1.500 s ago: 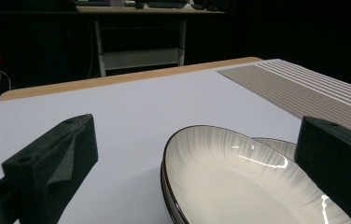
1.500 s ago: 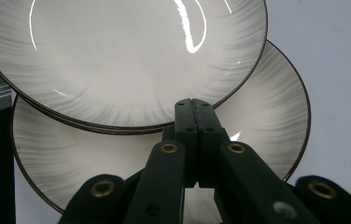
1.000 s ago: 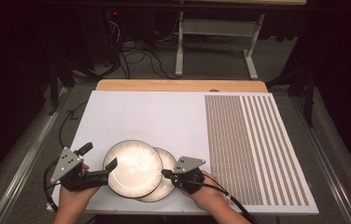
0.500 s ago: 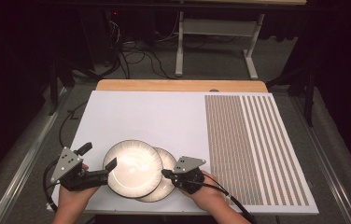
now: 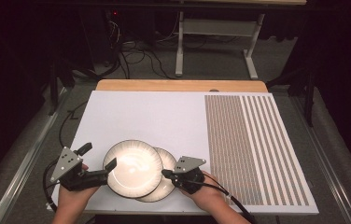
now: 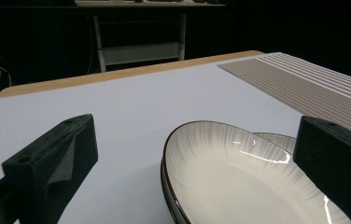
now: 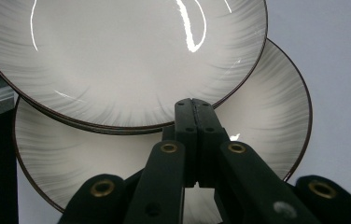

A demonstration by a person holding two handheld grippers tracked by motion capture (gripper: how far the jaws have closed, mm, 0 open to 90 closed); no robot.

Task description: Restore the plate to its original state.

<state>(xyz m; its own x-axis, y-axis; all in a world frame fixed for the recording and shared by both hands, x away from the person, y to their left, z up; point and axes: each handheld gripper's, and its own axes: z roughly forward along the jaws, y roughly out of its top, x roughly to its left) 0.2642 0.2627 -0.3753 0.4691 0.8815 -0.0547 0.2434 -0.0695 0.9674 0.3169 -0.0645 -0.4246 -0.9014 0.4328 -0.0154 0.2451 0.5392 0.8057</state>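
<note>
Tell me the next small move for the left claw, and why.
Probably close the left claw on the top plate's near rim: its jaws stand open astride that rim, and the shut right claw steadies the lower plate beneath.

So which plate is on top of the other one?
The left plate is on top. Its whole dark rim shows, and it covers part of the right plate, which peeks out from under it next to the shut right gripper.

The left gripper (image 5: 98, 161), jaws spread wide, points toward three o'clock, while the right gripper (image 5: 165, 173), jaws pressed together, points toward nine o'clock.
</note>
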